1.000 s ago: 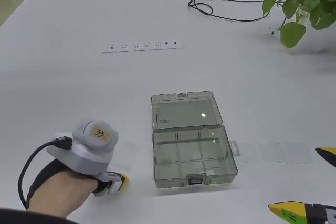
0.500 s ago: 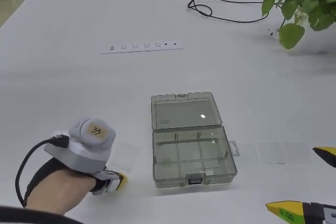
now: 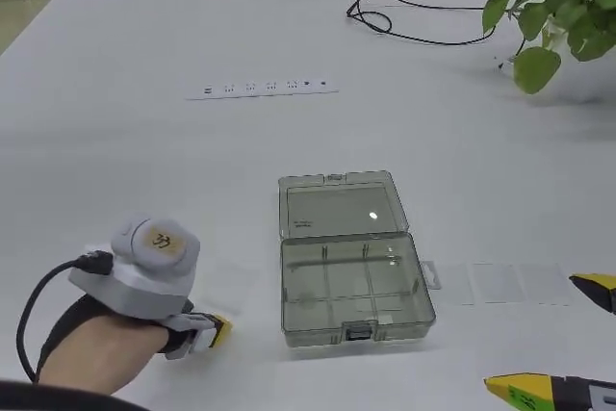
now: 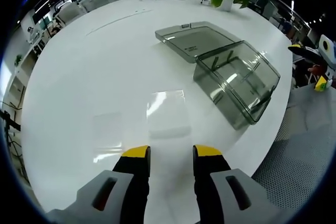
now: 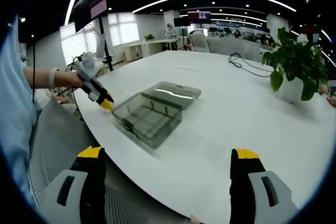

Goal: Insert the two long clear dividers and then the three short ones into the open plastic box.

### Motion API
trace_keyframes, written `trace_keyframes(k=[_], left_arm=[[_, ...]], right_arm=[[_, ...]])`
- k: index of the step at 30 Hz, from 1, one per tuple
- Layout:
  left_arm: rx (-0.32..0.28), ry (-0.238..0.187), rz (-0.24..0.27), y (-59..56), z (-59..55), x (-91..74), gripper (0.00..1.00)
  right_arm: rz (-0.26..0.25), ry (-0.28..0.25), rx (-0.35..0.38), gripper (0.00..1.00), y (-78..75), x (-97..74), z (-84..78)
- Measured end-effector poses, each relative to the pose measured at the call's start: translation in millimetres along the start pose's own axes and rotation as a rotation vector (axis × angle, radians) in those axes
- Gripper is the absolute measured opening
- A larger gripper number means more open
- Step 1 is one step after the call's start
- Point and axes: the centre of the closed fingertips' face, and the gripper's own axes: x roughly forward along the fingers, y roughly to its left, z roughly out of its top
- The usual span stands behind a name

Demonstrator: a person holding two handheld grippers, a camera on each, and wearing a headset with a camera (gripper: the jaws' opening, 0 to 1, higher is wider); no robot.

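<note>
The left hand-held gripper [image 4: 171,151], half open and empty, is facing a flat clear divider [image 4: 167,115], probably needing a low edge pinch.

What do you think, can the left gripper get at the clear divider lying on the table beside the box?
Probably yes. The left gripper is open, and the clear divider lies flat on the table just ahead of its jaws. The box sits off to one side, nothing between.

Head view: the frame edge crops the right claw [image 3: 535,332] and the plant [image 3: 551,7]; we cannot count the clear dividers [image 3: 500,282], too faint against the tabletop [image 3: 144,161].
</note>
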Motion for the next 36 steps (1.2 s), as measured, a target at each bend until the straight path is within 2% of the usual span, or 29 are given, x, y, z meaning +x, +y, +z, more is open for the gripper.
trace_keyframes(k=[3,4,6,11,13,14,20,22,27,30,36], left_arm=[[-0.011,-0.035,-0.003,0.8,5.3,-3.0,0.30],[-0.019,-0.032,-0.002,1.5,4.5,-3.7,0.30],[-0.033,-0.065,-0.011,0.8,9.1,-5.7,0.30],[-0.051,-0.102,-0.018,1.3,14.7,-12.6,0.30],[-0.062,-0.131,-0.025,-0.1,20.1,-17.1,0.30],[-0.063,-0.130,-0.025,-0.1,20.2,-18.9,0.30],[-0.071,-0.189,-0.037,-4.5,32.5,-32.4,0.30],[-0.072,-0.222,-0.046,-9.2,39.3,-39.2,0.30],[-0.055,-0.262,-0.056,-16.5,50.1,-47.1,0.30],[-0.046,-0.294,-0.070,-26.9,59.5,-52.3,0.30],[-0.025,-0.341,-0.094,-44.9,71.8,-57.2,0.30]], right_arm=[[0.008,-0.004,0.009,0.99,0.8,0.7,2.0],[0.010,-0.004,0.014,0.99,1.0,0.9,2.4],[0.017,0.001,0.034,0.97,1.9,1.4,2.9],[0.020,-0.014,0.048,0.97,3.0,2.2,7.1],[0.022,-0.020,0.049,0.97,3.5,2.6,8.9],[0.022,-0.022,0.051,0.97,3.5,2.8,9.6],[0.037,-0.061,0.079,0.97,6.2,5.3,19.9],[0.041,-0.071,0.097,0.96,6.4,6.2,23.7],[0.065,-0.091,0.147,0.91,9.1,10.5,35.2],[0.099,-0.107,0.172,0.85,15.2,13.9,44.3],[0.113,-0.120,0.185,0.83,20.4,22.9,60.1]])
